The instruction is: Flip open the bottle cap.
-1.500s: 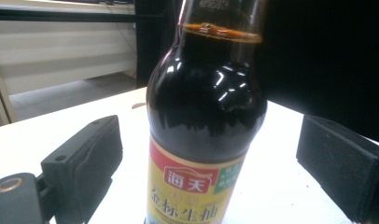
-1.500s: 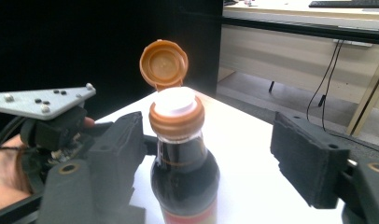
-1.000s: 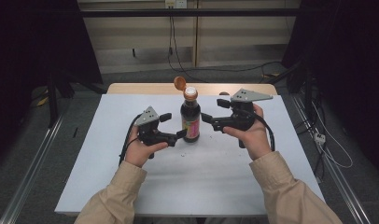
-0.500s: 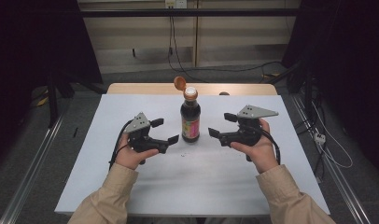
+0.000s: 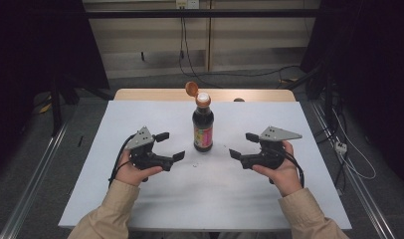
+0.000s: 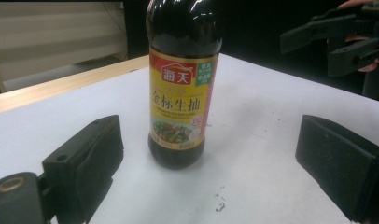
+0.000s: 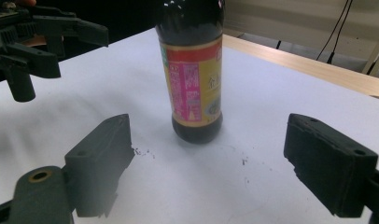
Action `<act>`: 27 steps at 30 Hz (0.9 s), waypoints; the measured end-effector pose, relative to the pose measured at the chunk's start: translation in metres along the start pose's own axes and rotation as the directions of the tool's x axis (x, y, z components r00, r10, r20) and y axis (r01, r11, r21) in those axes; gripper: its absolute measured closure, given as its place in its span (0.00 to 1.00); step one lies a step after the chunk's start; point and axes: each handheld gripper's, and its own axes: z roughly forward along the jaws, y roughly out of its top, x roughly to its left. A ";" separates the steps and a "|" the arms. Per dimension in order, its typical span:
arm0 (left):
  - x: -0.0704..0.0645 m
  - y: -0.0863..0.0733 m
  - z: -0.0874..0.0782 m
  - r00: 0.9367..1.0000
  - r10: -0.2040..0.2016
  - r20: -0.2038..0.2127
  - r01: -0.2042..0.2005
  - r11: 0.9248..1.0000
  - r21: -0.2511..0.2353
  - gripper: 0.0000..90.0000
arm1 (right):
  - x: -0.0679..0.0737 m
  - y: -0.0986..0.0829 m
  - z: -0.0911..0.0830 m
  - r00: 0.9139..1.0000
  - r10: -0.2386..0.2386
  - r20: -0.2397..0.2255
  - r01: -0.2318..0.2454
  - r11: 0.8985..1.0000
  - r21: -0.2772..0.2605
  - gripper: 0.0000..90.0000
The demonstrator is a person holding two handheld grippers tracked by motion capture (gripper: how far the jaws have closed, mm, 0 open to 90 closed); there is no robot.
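Standing upright near the table's far edge, a bottle sits untouched between 2 wide-open grippers, left and right.

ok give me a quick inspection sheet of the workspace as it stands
surface: white table, a few dark specks near the bottle's base
job's things: dark sauce bottle upright mid-table, its orange flip cap hinged open
clutter: nothing seen
grippers: left gripper and right gripper both open, one on each side of the bottle, apart from it
cables: one black cable trails from the left gripper, another from the right; more wires on the floor beyond the table
surroundings: dark curtains at both sides, a metal rail on the floor
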 end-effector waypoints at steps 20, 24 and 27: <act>0.000 -0.020 -0.037 1.000 -0.004 -0.028 0.004 1.000 0.016 0.08 | -0.008 -0.051 -0.019 0.999 0.031 0.022 -0.032 0.999 0.039 0.17; 0.000 -0.025 -0.044 0.999 -0.008 -0.036 0.009 1.000 0.022 0.08 | -0.008 -0.060 -0.021 0.999 0.032 0.025 -0.034 0.998 0.050 0.17; 0.002 -0.028 -0.049 0.999 -0.015 -0.039 0.016 0.999 0.028 0.08 | -0.007 -0.065 -0.023 0.999 0.035 0.023 -0.036 0.998 0.054 0.17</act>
